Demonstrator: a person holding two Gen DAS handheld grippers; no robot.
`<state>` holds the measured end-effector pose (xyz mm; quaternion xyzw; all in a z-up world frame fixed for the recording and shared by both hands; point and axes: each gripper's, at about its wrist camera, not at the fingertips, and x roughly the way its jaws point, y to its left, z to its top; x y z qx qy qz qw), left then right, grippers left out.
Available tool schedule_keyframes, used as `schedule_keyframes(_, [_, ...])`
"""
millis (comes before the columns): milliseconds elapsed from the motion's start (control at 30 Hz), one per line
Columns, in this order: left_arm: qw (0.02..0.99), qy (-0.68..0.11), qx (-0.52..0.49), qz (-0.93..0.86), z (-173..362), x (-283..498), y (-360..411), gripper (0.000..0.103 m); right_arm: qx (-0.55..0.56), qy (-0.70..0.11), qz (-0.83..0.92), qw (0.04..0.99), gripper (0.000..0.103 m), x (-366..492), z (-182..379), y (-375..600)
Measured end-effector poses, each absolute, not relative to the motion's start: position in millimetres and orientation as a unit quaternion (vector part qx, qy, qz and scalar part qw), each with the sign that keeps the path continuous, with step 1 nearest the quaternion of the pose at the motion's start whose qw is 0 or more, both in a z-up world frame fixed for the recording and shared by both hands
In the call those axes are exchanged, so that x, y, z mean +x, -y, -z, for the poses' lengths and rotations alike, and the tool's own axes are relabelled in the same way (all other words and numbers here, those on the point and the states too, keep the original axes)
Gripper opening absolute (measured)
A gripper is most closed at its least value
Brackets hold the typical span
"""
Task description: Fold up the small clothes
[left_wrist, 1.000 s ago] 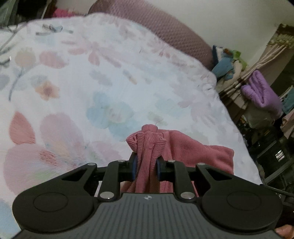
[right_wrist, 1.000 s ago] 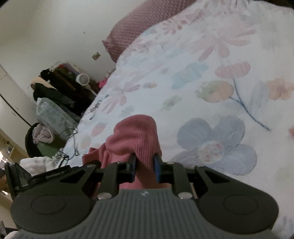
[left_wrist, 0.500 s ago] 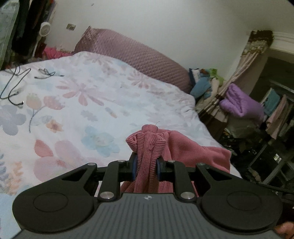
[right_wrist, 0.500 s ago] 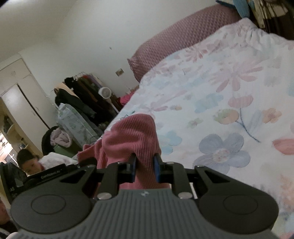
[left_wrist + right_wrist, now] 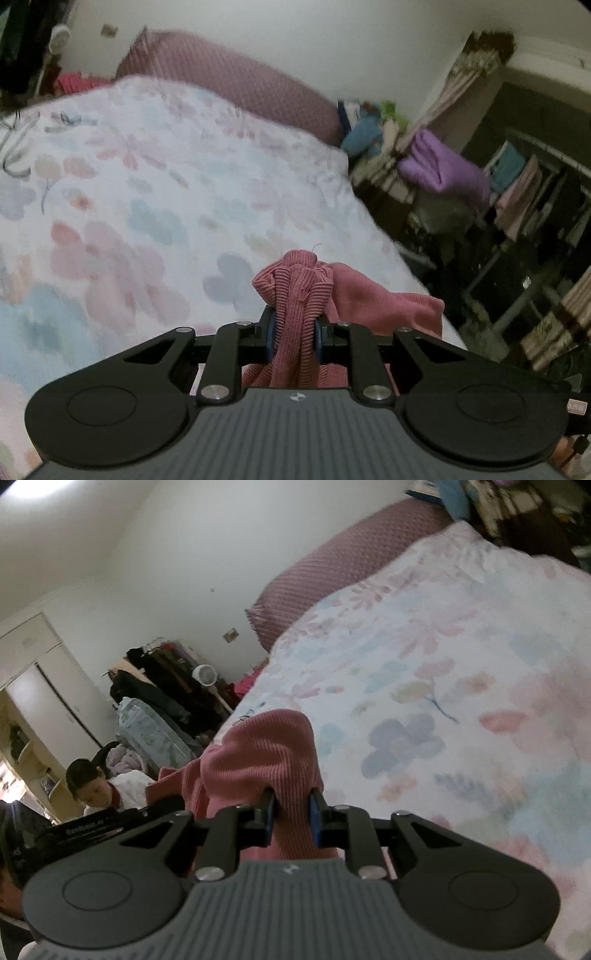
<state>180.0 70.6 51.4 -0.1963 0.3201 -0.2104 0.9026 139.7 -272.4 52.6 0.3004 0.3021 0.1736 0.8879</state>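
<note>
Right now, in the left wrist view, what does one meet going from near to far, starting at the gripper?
left gripper → pink ribbed garment clamped in it → floral bedspread → mauve quilted pillow → white wall

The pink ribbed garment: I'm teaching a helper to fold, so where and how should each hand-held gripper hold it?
Hold it as now: each at a bunched edge, pads squeezing across the ribs. The left hand-held gripper pinches a gathered wad of the pink ribbed garment; the right hand-held gripper clamps a smoother fold. Probably come from above the floral bedspread, since the cloth between hangs slack.
</note>
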Motion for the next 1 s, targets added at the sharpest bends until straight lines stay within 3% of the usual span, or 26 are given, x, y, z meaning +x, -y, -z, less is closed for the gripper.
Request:
schedule_keyframes(233, [0.884, -0.388, -0.173, 0.195, 1.2, 218.9, -48.2, 0.021, 0.34, -0.354, -0.137, 0.861, 0.015, 142.0, 9.2, 286.8])
schedule_keyframes(633, [0.841, -0.486, -0.145, 0.185, 83.5, 323.2, -30.8, 0.021, 0.336, -0.425, -0.092, 0.836, 0.015, 256.9, 89.5, 287.4])
schedule_keyframes(900, [0.821, -0.516, -0.168, 0.178, 136.5, 356.1, -41.1, 0.022, 0.357, -0.455, -0.065, 0.813, 0.015, 295.6, 143.5, 300.5])
schedule_keyframes(1000, [0.822, -0.515, -0.165, 0.182, 147.9, 357.0, -43.6, 0.025, 0.369, -0.46, -0.058, 0.805, 0.02, 299.6, 158.6, 304.2])
